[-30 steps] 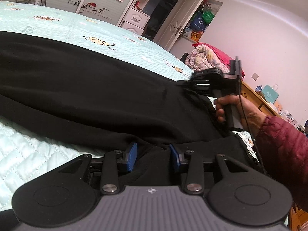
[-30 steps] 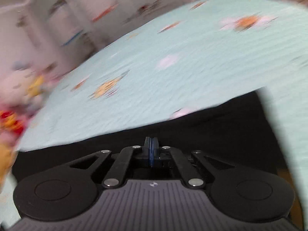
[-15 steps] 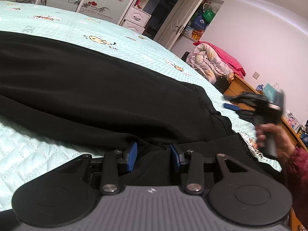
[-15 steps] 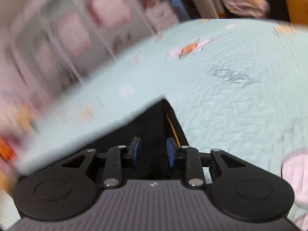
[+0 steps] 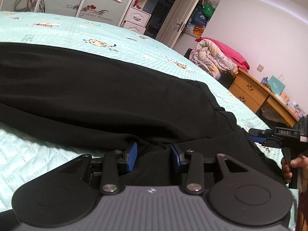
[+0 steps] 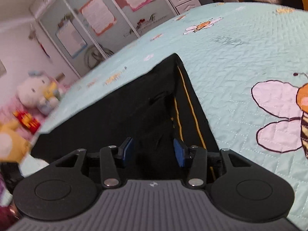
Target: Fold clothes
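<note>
Black garment [image 5: 100, 96] cut off at left, both grippers' fingers [image 5: 132, 158] [image 6: 128, 152] apart over cloth, folds indistinct.

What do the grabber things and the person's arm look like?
Each gripper, left and right, has a ribbed grey body with a small cross mark, two round black discs, black linkage bars with silver screws, and blue pads on the fingers. In the left view, the right gripper shows a black handle. The hand holding it is bare, with a dark red sleeve.
</note>
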`<state>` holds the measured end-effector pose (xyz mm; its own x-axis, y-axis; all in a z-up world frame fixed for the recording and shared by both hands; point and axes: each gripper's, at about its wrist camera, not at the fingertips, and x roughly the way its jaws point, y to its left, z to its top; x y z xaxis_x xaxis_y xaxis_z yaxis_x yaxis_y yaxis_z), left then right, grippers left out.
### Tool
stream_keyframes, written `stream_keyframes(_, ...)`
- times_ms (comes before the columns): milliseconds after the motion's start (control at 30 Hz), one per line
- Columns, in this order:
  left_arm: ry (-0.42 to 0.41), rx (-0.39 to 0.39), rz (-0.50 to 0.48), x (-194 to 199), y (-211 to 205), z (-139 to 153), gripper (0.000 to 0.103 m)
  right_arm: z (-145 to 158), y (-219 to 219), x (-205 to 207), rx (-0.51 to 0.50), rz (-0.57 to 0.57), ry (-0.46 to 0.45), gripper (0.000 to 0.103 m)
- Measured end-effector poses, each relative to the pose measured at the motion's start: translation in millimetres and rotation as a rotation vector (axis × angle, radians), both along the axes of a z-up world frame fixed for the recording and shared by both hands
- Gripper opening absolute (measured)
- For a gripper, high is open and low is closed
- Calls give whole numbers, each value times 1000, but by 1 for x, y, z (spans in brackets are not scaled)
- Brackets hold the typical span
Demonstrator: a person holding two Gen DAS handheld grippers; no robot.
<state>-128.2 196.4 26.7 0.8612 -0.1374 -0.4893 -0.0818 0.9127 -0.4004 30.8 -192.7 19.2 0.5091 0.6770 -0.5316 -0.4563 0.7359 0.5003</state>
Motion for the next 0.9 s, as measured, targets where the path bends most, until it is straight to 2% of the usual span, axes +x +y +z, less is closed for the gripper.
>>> stream_keyframes(167, 1, 5, 2, 0, 0, 0, 43, -3, 13, 22, -11, -8, 16, 47)
stream_keyframes(267, 1, 7, 3, 0, -1, 0, 43, -2, 24, 20, -61, -10, -21, 45)
stream_keyframes(333, 2, 9, 4, 0, -1, 0, 43, 0, 33, 13, -121, -21, -87, 37)
stream_keyframes(400, 2, 10, 4, 0, -2, 0, 43, 2, 38, 6, -178, -45, -144, 17)
stream_keyframes(433, 2, 11, 5, 0, -2, 0, 43, 2, 38, 6, -179, -56, -162, 12)
stream_keyframes(500, 2, 12, 5, 0, -3, 0, 43, 5, 37, 5, -176, -67, -194, 5)
stream_keyframes(567, 3, 14, 6, 0, -3, 0, 43, 9, 38, 4, -175, -58, -215, 4)
stream_keyframes(700, 1, 5, 4, -1, -1, 0, 43, 12, 35, 10, -142, -37, -183, 3)
stream_keyframes(733, 1, 4, 4, -1, -1, -1, 43, 10, 30, 14, -105, -36, -157, 5)
stream_keyframes(767, 0, 3, 4, -2, 0, -1, 43, 8, 27, 18, -78, -23, -130, 13)
stream_keyframes(800, 0, 2, 4, -2, 0, -1, 43, 5, 25, 23, -63, -8, -90, 27)
stream_keyframes(833, 0, 1, 3, -2, 0, -1, 43, 1, 24, 28, -58, -1, -62, 29)
stream_keyframes(900, 0, -1, 3, -2, 1, -1, 43, -3, 25, 32, -63, 0, -53, 26)
